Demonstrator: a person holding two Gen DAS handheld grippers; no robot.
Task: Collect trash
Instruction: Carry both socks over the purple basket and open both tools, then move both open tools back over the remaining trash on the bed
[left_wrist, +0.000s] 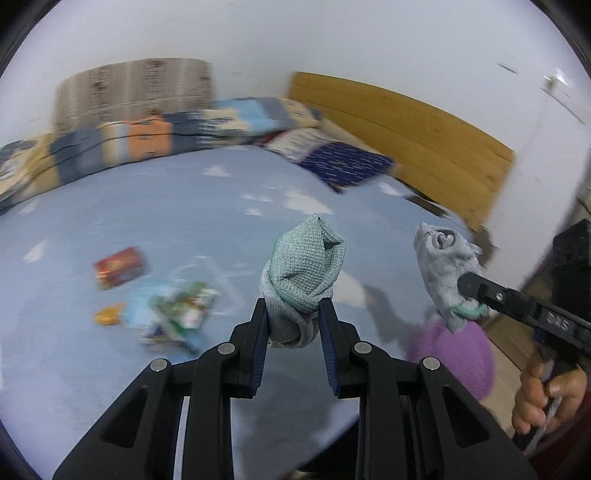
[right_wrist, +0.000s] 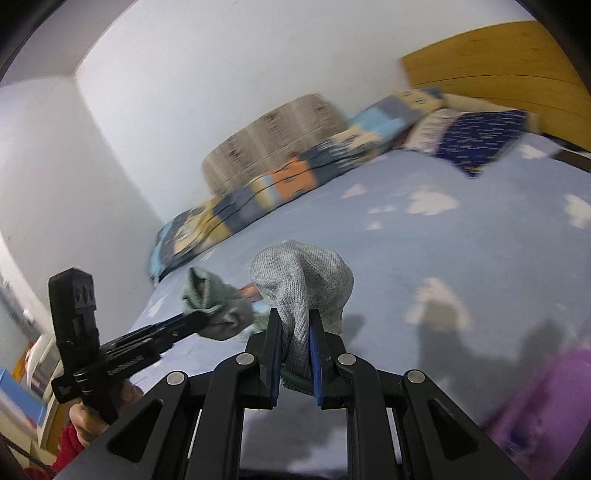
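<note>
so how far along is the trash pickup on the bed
Done: nothing shows as binned yet; no bin is clearly visible. In hand: the left gripper is shut on a grey-green sock, and the right gripper is shut on a grey sock, both lifted above the bed. Left: a red packet, an orange wrapper and a blurred pile of wrappers lie on the sheet.

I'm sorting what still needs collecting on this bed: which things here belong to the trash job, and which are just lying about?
Job:
- red snack packet, orange wrapper and green-and-white wrappers on the blue bedsheet
- left gripper, shut on a grey-and-mint sock
- right gripper, shut on a grey knitted sock

Lying about:
- patchwork quilt
- navy pillow
- purple ball
</note>
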